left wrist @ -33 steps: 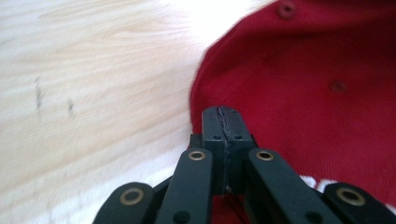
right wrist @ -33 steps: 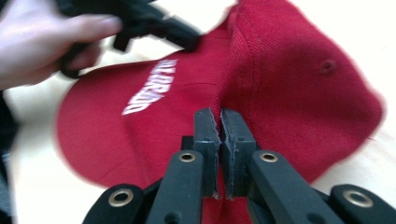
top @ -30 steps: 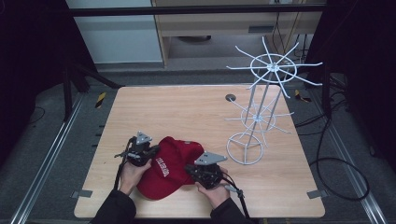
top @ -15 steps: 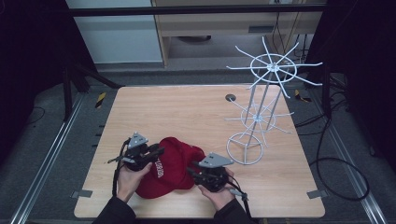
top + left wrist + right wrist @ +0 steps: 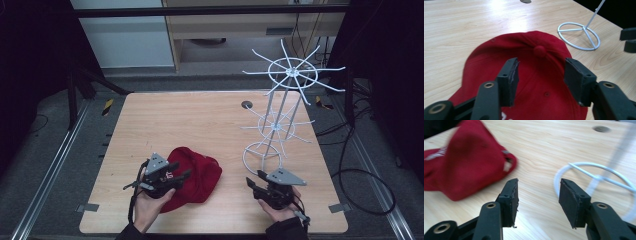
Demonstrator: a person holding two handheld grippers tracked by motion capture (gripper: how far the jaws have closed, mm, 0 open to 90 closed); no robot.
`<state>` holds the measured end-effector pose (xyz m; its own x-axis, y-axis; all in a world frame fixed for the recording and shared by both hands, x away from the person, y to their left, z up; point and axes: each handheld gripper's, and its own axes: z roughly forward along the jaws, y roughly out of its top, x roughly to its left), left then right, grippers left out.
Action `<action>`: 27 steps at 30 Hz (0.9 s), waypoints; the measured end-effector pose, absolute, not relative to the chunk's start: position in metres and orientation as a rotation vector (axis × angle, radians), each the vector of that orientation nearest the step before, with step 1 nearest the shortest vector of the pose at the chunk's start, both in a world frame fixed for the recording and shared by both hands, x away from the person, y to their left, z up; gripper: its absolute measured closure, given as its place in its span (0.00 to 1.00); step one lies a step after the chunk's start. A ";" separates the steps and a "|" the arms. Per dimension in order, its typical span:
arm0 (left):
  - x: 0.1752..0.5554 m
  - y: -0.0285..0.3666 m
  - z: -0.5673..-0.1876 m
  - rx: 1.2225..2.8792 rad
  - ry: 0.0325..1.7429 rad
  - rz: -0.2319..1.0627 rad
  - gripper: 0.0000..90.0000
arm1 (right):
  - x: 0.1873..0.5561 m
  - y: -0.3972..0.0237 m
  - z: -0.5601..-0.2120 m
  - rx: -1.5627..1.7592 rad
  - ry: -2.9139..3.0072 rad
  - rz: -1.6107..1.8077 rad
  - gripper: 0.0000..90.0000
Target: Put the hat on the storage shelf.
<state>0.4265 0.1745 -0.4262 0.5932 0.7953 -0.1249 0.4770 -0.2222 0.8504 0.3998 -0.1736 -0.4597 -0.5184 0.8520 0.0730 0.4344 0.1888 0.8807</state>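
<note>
The left hand-held gripper [image 5: 184,175] hangs over the red cap [image 5: 200,172], its jaws spread wide with the crown and its little top button under the gap between them, neither pad pressing on the cloth. A second ago those jaws were pinched on the cap's left side; they have just been opening, and the cap now lies loose on the worktop [image 5: 200,120] (slumped a little toward its right edge).

Further right, the right hand-held gripper [image 5: 251,184] has let go too. Its jaws have just been opening and now stand parted over bare wood with nothing between them. It has slid away from the cap, which earlier sat right at its tips; now the cap lies well off to the left of those jaws, and the white ring base of the wire rack [image 5: 263,152] sits just ahead and to their right. The rack itself stands where it did before.
</note>
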 end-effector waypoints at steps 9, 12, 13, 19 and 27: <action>0.427 0.141 -0.437 1.926 1.021 0.432 0.38 | 0.400 -0.219 -0.468 1.306 1.946 1.190 0.44; 0.436 0.131 -0.443 1.955 1.063 0.449 0.38 | 0.401 -0.224 -0.470 1.326 1.936 1.184 0.44; 0.439 0.128 -0.445 1.961 1.079 0.454 0.39 | 0.401 -0.226 -0.470 1.335 1.934 1.182 0.43; 0.451 0.124 -0.452 1.976 1.141 0.422 0.71 | 0.403 -0.231 -0.473 1.341 1.940 1.152 0.43; 0.446 0.147 -0.428 1.836 1.099 0.417 0.94 | 0.404 -0.234 -0.475 1.340 1.937 1.138 0.43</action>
